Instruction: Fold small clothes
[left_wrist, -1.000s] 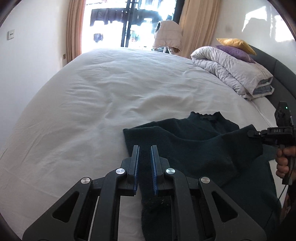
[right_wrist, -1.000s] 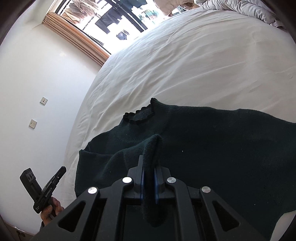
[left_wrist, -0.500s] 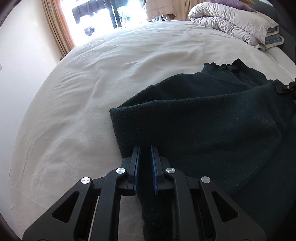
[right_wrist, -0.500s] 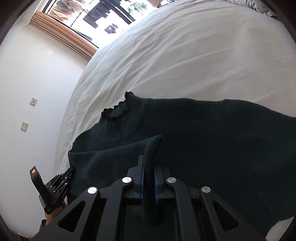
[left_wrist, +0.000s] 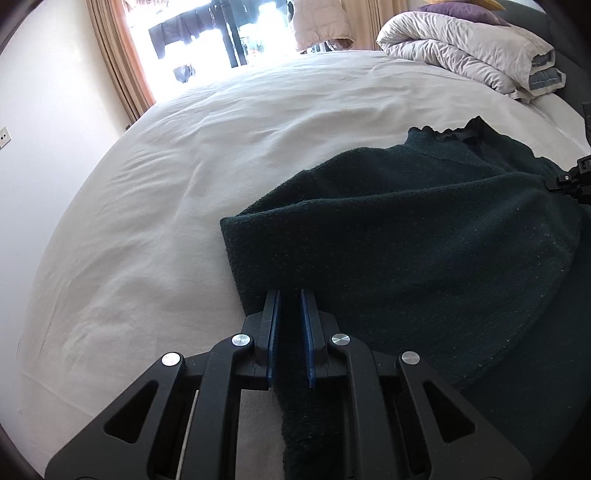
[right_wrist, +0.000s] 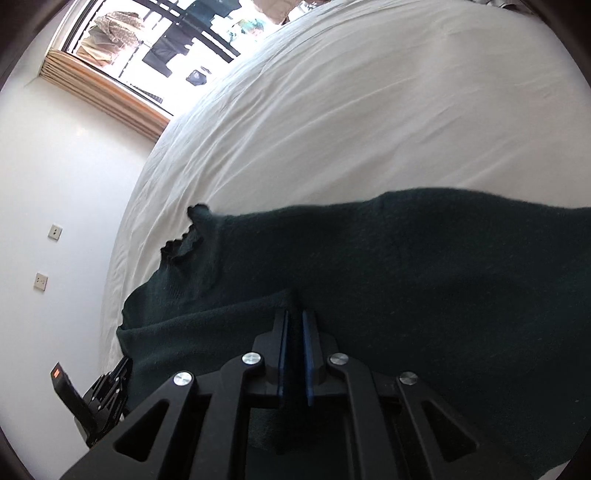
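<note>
Left gripper clamped on a fold of the dark green sweater, blue pads pinching knit. Right gripper likewise clenched on sweater fabric, cloth bunched between its pads. Sweater lies spread on the white bed sheet, scalloped collar pointing toward the window. A folded layer is doubled over its body. Rolled duvet sits at far right by the headboard.

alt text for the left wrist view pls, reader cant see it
The left gripper is shut on a fold of a dark green sweater that lies on a white bed. A rolled duvet sits at the far right, and a bright window lies beyond.
</note>
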